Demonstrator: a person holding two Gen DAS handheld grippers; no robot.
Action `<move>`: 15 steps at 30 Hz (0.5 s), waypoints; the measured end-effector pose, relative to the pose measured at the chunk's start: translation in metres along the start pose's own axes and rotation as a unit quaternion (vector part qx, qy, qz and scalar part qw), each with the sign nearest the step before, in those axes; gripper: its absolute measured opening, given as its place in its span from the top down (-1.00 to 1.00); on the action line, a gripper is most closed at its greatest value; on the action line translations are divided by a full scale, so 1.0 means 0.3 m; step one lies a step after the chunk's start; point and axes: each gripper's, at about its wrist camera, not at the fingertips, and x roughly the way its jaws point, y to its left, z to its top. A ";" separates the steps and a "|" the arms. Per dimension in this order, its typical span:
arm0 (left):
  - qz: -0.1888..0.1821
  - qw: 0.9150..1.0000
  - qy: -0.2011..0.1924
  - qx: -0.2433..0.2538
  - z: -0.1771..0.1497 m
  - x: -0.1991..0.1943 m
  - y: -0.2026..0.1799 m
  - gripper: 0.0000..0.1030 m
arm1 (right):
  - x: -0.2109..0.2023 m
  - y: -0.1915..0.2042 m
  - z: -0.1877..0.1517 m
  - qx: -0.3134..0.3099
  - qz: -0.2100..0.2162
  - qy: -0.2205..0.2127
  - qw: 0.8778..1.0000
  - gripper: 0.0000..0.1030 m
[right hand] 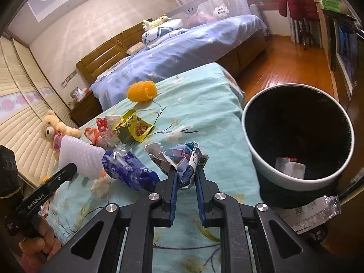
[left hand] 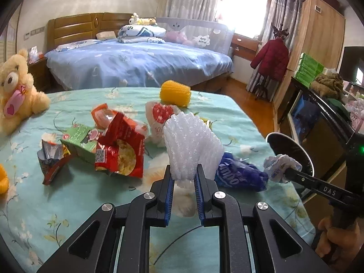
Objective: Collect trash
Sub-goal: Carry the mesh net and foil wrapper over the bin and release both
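Holding trash in both hands, the person was at the pick-up step. The left tongs (left hand: 183, 177) were clamped on a white foam net (left hand: 191, 145). The right tongs (right hand: 186, 175) were clamped on a crumpled wrapper (right hand: 182, 159). Both pieces hung just above the bed cover (right hand: 193, 113). I think each hand next needed to swing over to the bin (right hand: 254, 159) beside the bed and let go. More wrappers, like the red packet (left hand: 122, 150), still lay on the cover.
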 end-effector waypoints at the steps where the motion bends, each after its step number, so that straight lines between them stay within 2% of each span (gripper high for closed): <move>1: 0.000 1.000 -0.002 0.002 0.004 -0.003 -0.004 0.69 | -0.006 -0.002 0.001 0.001 0.000 -0.002 1.000 0.71; 7: -0.017 1.000 -0.007 0.011 0.026 0.006 -0.048 0.69 | -0.037 -0.035 0.009 0.010 -0.007 -0.014 1.000 0.71; 15: -0.056 0.998 0.009 0.036 0.046 0.073 -0.146 0.69 | -0.079 -0.112 0.016 0.029 -0.022 -0.024 0.999 0.71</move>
